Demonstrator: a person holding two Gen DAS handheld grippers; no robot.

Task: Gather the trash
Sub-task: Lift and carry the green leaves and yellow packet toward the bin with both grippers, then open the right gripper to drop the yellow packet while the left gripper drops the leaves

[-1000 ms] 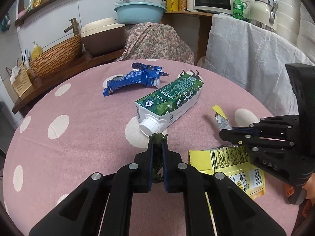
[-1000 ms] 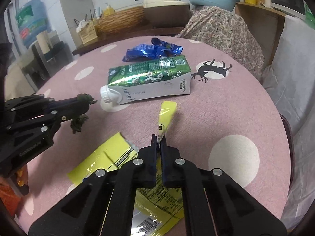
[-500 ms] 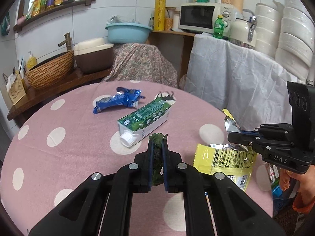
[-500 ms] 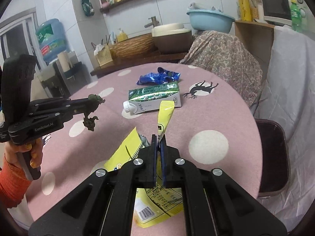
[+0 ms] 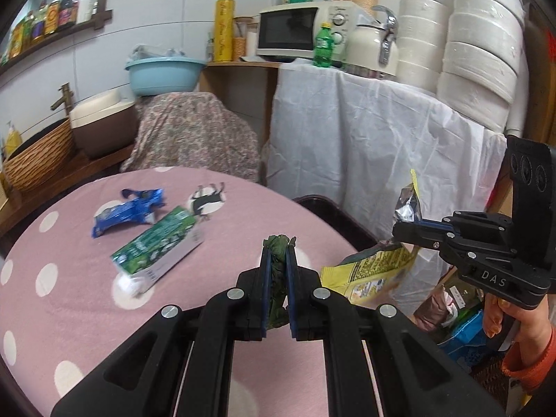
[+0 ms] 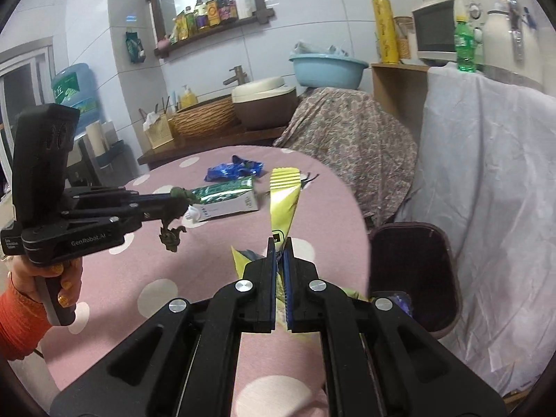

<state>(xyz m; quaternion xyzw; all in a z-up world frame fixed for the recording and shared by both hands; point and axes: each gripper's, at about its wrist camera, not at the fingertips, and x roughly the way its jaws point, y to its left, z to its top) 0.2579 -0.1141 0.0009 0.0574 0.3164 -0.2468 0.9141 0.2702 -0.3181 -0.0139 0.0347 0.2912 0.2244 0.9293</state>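
Note:
My left gripper (image 5: 278,253) is shut on a dark green wilted scrap (image 5: 277,278) and is held above the pink dotted table (image 5: 69,278). In the right wrist view that gripper (image 6: 179,201) shows at the left with the green scrap (image 6: 170,234) hanging from it. My right gripper (image 6: 279,246) is shut on a yellow snack bag (image 6: 283,198), lifted off the table near its right edge. The left wrist view shows the right gripper (image 5: 399,229) with the yellow bag (image 5: 368,271) dangling below it. A green milk carton (image 5: 158,246) and a blue wrapper (image 5: 128,210) lie on the table.
A dark brown bin (image 6: 413,271) stands on the floor just right of the table, beside a white cloth-covered counter (image 6: 486,173). A chair draped in patterned fabric (image 5: 191,135) sits behind the table. Bags of clutter (image 5: 458,316) lie on the floor at the right.
Both grippers have risen and pulled back toward the table's right edge, carrying the green scrap and the yellow bag. The bag has left the tabletop and the bin has come into view.

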